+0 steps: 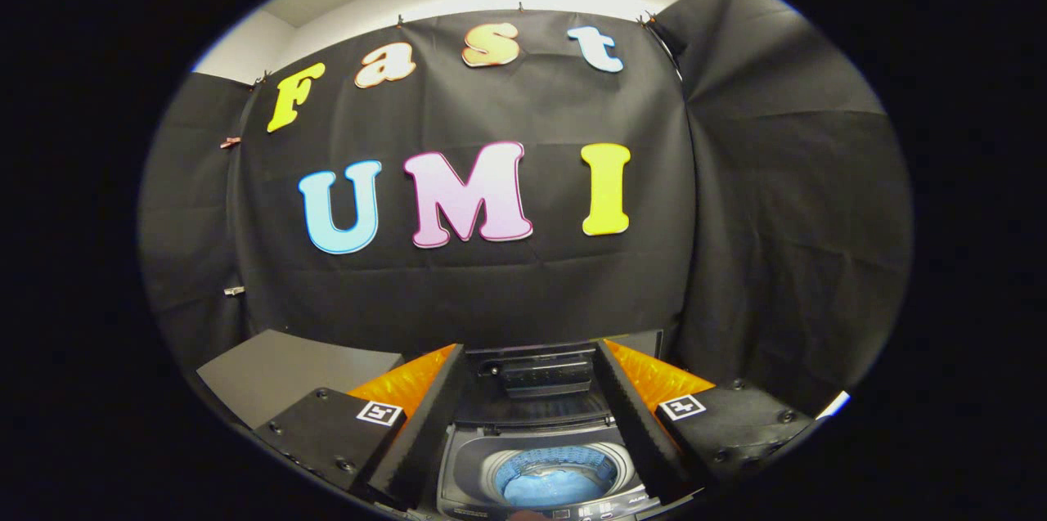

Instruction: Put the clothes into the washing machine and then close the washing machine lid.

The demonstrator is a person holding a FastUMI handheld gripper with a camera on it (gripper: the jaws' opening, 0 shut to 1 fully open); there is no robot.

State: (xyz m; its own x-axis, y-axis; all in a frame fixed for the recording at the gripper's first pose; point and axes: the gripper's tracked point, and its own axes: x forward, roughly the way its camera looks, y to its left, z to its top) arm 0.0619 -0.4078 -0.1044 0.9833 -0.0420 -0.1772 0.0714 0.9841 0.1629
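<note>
**Washing machine open below the fingers, lid still up**

Washing machine [544, 464] sits low between and just beyond the two fingers, its round drum [556, 476] in plain sight from above. Something blue lies inside the drum; whether that is the clothes or the drum's own lining I cannot tell for sure, though it looks like soft cloth. The lid [544, 378] stands raised at the back of the machine, against the black wall of the booth.

Judging by this, loading seems done or nearly so, and closing the lid is the step in hand. That next move calls for reaching past the drum to the raised lid, getting a finger behind or over its top edge, and tipping it forward and down.

The hand-held gripper [540, 423] is spread wide, its fingers [425, 431] well apart on either side of the machine's opening. It holds nothing and touches nothing.
</note>
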